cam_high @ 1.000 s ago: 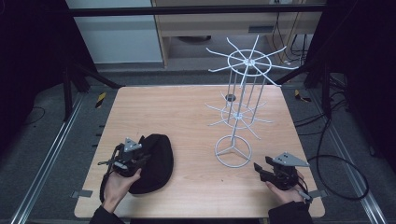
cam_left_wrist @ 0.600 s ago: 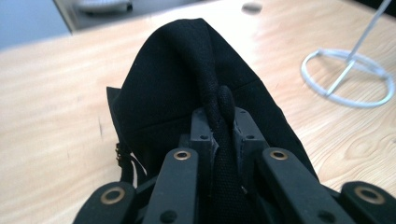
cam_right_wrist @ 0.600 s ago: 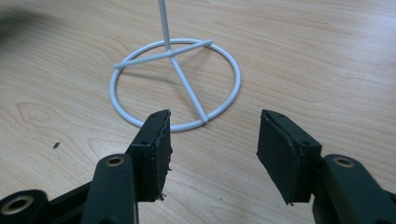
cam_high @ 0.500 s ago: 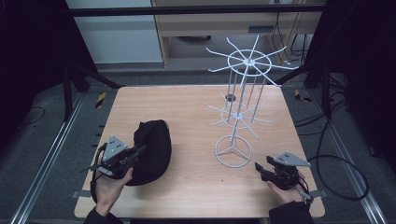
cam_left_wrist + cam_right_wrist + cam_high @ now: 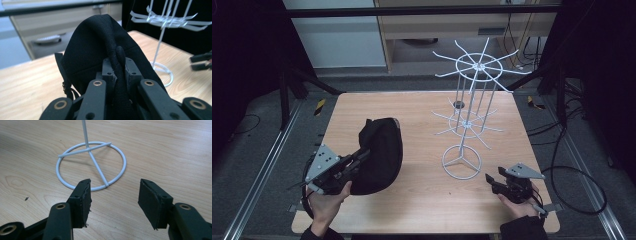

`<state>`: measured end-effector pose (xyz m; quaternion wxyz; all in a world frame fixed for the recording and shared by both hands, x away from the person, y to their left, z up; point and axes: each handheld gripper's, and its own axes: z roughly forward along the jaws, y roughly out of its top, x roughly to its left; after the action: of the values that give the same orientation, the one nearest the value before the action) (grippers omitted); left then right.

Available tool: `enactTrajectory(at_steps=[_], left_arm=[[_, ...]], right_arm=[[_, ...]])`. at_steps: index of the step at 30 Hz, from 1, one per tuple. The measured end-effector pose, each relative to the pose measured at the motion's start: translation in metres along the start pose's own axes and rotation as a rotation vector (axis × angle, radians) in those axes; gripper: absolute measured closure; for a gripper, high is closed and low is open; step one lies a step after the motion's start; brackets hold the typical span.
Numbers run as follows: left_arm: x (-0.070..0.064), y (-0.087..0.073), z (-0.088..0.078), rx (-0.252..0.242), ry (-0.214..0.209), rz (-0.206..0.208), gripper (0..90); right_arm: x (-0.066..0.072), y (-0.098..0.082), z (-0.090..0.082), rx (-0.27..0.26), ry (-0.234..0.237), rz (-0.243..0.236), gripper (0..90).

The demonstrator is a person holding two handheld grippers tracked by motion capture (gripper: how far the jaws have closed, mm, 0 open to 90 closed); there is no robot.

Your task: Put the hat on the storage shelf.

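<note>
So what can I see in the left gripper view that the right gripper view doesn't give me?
Left gripper view: the left hand-held gripper shut on a fold of the black cap, plus the white wire rack's arms. Right gripper view: the right hand-held gripper, jaws open, nothing between them. Both: the rack's ring base on the wooden table.

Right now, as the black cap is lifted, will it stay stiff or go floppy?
Probably floppy: the black cap bunches where the left tool pinches a fold. Likely light, since that one pinch raises it. It might slip little, being cloth.
</note>
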<state>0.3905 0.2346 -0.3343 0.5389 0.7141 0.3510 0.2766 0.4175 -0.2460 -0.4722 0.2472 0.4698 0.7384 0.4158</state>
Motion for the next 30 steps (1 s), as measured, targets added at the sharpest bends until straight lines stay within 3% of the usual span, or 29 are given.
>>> enactTrajectory(at_steps=[1,3,4,15,18,30], left_arm=[[-0.002,0.006,-0.003,-0.037,-0.013,0.002,80.7],[-0.002,0.008,-0.004,-0.047,-0.021,0.003,80.7],[-0.003,0.014,-0.006,-0.076,-0.034,0.005,80.7],[-0.010,0.046,-0.013,-0.181,-0.070,0.025,80.7],[-0.012,0.059,-0.015,-0.234,-0.078,0.037,80.7],[-0.024,0.090,-0.018,-0.303,-0.102,0.053,80.8]], right_arm=[[0.000,0.000,0.000,-0.001,-0.002,0.000,43.5],[0.000,0.000,0.000,-0.002,-0.001,-0.001,43.4],[0.000,0.000,0.000,-0.003,-0.002,-0.002,43.4],[-0.001,0.000,0.000,-0.007,-0.008,-0.004,42.9],[-0.001,0.000,0.000,-0.007,-0.010,-0.007,42.7],[-0.001,-0.001,0.000,-0.009,-0.013,-0.012,42.6]])
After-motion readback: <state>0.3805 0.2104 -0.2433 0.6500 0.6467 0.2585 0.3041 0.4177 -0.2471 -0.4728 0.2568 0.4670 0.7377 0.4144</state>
